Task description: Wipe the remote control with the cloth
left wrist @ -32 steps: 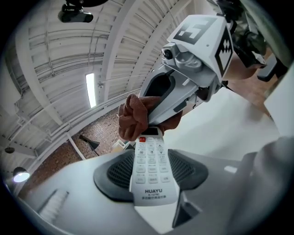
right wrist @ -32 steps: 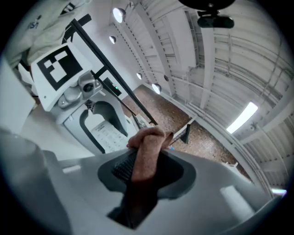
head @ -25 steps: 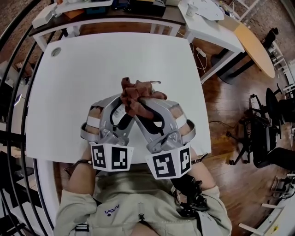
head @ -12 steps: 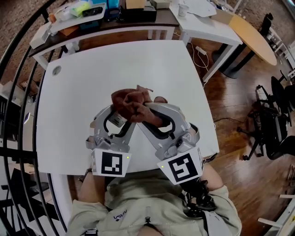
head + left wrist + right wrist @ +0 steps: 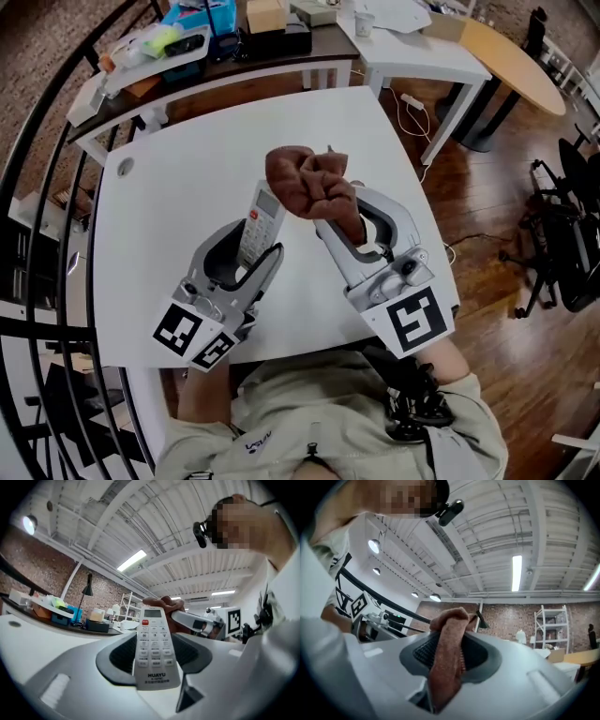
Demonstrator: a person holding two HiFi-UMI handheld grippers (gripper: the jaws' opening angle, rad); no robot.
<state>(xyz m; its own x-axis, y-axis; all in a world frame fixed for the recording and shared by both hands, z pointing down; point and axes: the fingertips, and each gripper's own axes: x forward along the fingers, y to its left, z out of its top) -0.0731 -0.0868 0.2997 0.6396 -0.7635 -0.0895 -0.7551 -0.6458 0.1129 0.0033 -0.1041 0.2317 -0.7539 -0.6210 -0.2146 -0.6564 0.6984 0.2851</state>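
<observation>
A white remote control (image 5: 260,223) is clamped between the jaws of my left gripper (image 5: 249,251), held above the white table (image 5: 169,178) with its buttons facing up. In the left gripper view the remote (image 5: 154,644) points away from me between the two dark pads. My right gripper (image 5: 342,223) is shut on a bunched reddish-brown cloth (image 5: 310,182), which hangs just past the remote's far end, at its right. In the right gripper view the cloth (image 5: 447,653) runs up between the pads. Whether cloth and remote touch I cannot tell.
A dark side table with blue boxes (image 5: 202,23) stands behind the white table. A second white table (image 5: 412,37) and a round wooden top (image 5: 516,66) are at the back right. An office chair (image 5: 572,225) is on the right, a black railing (image 5: 37,309) on the left.
Both grippers have risen off the table and rolled outward. The remote now shows face up, and the cloth has moved from over the grippers' tips to the remote's far end.
</observation>
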